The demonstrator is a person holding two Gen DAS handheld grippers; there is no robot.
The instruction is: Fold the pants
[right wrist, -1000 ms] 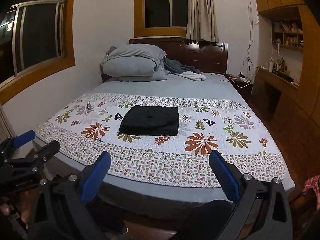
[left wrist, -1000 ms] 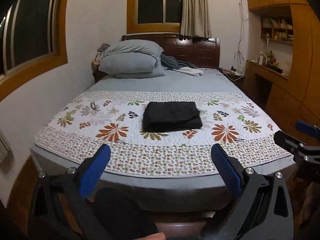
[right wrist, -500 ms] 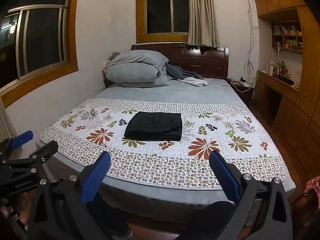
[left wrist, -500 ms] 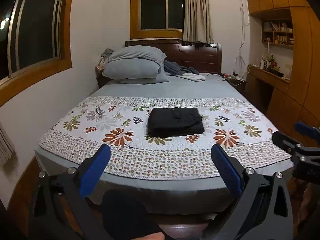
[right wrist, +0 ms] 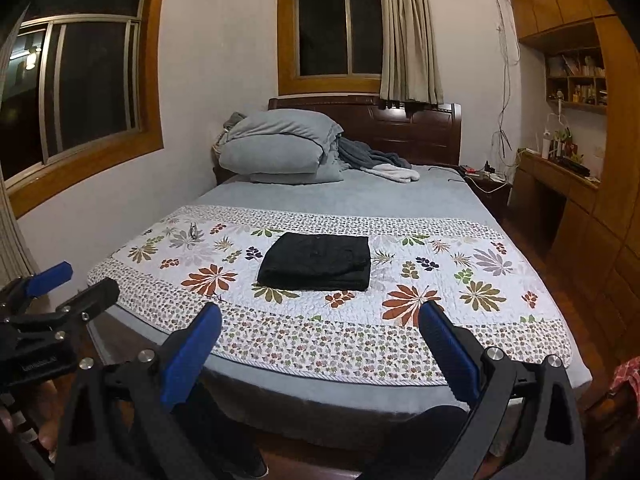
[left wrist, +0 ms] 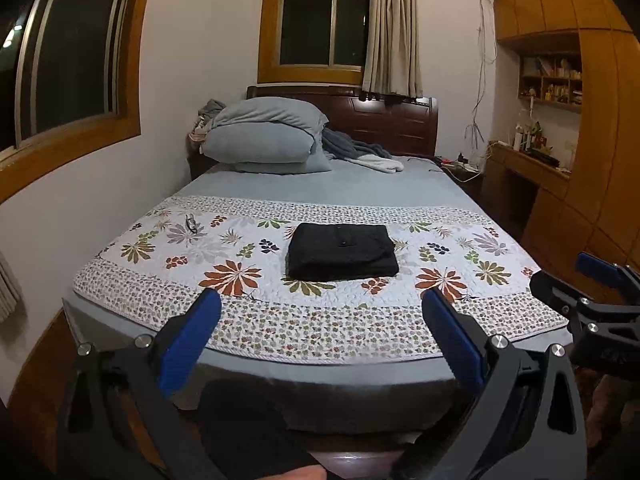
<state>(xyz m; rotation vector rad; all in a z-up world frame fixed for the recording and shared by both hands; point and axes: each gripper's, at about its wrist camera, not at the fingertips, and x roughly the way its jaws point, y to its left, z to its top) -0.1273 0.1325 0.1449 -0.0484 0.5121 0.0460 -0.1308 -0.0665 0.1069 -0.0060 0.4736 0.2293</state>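
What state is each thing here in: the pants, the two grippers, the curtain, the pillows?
Pants: folded into a neat rectangle, lying flat on the quilt.
Left gripper: open, empty, short of the bed.
Right gripper: open, empty, short of the bed.
Curtain: bunched to the window's right side.
Pillows: stacked at the headboard.

A bed [left wrist: 320, 188] with a flowered quilt [left wrist: 224, 276] across its near half; at its head grey pillows [left wrist: 260, 140] against a dark wooden headboard [left wrist: 392, 124], a curtained window [left wrist: 316, 24] above, wooden shelves [left wrist: 552, 80] to the bed's right
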